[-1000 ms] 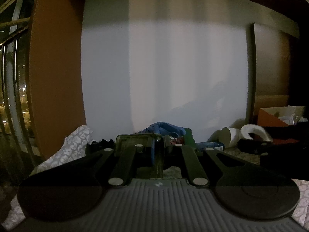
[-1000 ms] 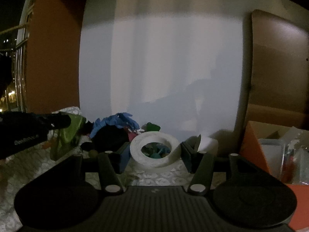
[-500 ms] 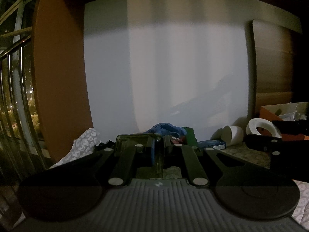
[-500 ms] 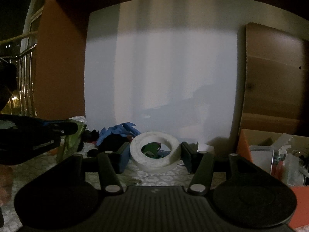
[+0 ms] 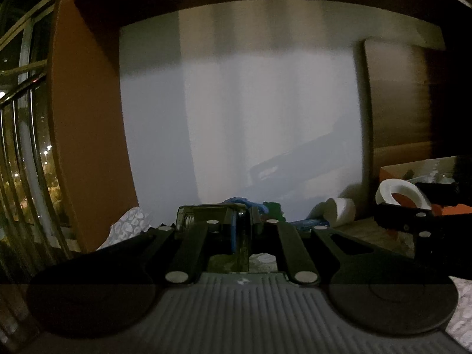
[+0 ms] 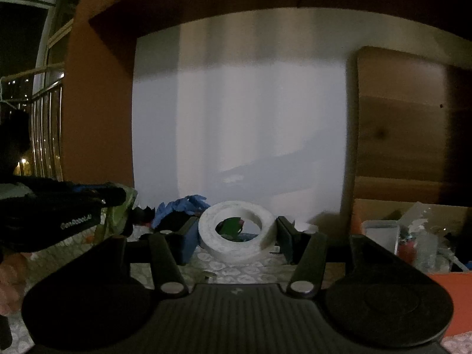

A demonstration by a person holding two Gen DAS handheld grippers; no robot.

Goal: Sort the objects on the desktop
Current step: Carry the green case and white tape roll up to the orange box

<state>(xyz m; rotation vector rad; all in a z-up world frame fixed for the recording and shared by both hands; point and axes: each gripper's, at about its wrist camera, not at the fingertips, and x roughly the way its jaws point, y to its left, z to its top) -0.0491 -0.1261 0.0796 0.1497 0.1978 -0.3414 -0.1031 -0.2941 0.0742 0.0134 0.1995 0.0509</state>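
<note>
Patterned white tablecloth covers the dim desk before a pale wall, a railed night window at left. Both grippers point nearly level. The left gripper is clamped on a thin greenish translucent packet; the right gripper grips a white tape roll. Lettering on the left tool is blurred.

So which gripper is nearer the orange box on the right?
Right. The right gripper, clamping the white tape roll, sits just beside the orange box; the left gripper is farther left.
</note>
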